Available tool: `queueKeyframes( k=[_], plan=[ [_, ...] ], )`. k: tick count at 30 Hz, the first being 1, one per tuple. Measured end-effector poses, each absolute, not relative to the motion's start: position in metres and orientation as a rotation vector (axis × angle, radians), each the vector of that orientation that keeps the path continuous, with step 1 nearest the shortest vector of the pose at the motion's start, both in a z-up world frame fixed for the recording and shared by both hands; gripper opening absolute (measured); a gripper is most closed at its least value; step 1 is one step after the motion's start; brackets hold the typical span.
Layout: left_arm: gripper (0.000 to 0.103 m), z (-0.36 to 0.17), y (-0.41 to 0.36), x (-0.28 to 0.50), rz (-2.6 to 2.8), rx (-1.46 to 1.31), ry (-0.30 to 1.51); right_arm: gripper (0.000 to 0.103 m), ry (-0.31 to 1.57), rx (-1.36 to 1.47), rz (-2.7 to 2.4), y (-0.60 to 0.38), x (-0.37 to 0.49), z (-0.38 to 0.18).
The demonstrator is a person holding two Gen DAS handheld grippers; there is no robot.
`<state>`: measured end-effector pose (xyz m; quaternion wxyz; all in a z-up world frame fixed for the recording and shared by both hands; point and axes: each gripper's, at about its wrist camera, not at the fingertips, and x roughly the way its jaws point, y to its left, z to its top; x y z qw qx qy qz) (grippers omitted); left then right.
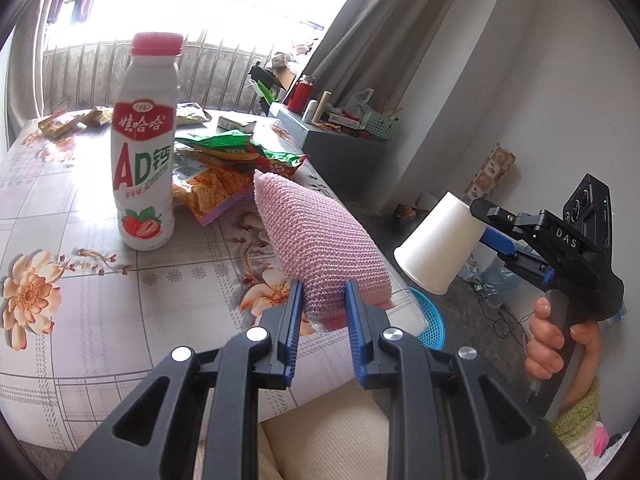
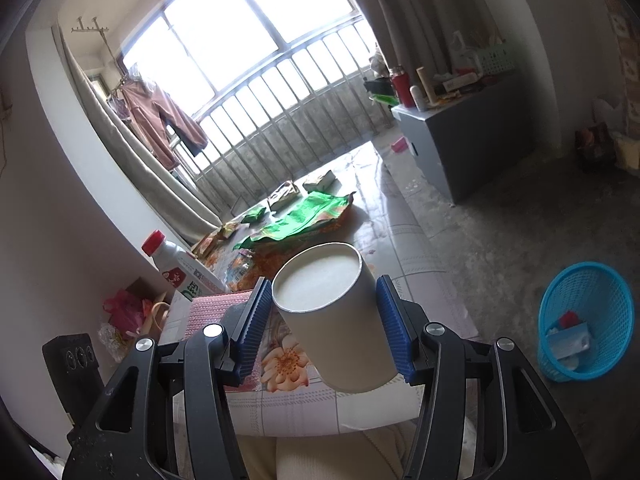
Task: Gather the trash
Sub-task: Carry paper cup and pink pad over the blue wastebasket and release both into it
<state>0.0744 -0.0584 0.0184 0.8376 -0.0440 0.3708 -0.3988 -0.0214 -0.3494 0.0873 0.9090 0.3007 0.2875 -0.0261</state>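
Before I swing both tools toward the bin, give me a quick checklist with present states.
1. Right tool clamped on white paper cup: ok.
2. Left tool clamped on pink knitted pad: ok.
3. Cup empty: cannot tell, only its base shows.
4. Blue mesh plastic bin on floor, mouth open: ok.
5. White strawberry-milk bottle upright on table, clear of pad: ok.

Black angular left gripper with ribbed blue pads and silver screws; right gripper matches, "DAS" lettered; fuzzy green sleeve.
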Motion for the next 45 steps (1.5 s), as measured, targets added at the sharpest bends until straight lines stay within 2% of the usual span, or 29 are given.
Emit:
queueKeyframes(
  k=[14, 24, 36, 43, 44, 45],
  plan=[
    [0.021, 0.034, -0.151, 0.049, -1.023, 0.034, 0.76, 0.05, 0.508, 0.701, -0.199, -0.411, -0.083, 0.081],
    [0.021, 0.019, -0.248, 0.026, -1.168, 0.179, 0.808, 0.05, 0.495, 0.757, -0.372, -0.471, -0.134, 0.057],
    [0.021, -0.057, -0.394, -0.001, -1.244, 0.383, 0.982, 0.05, 0.634, 0.892, -0.559, -0.552, -0.154, -0.027],
    [0.024, -0.105, -0.468, 0.008, -1.19, 0.456, 1.01, 0.053, 0.643, 0.985, -0.609, -0.593, -0.137, -0.072],
    [0.029, -0.111, -0.477, 0.011, -1.178, 0.458, 1.007, 0.055, 0.637, 0.996, -0.613, -0.598, -0.134, -0.078],
    [0.037, -0.118, -0.486, 0.013, -1.164, 0.469, 1.005, 0.061, 0.639, 1.007, -0.621, -0.605, -0.131, -0.085]
  ],
)
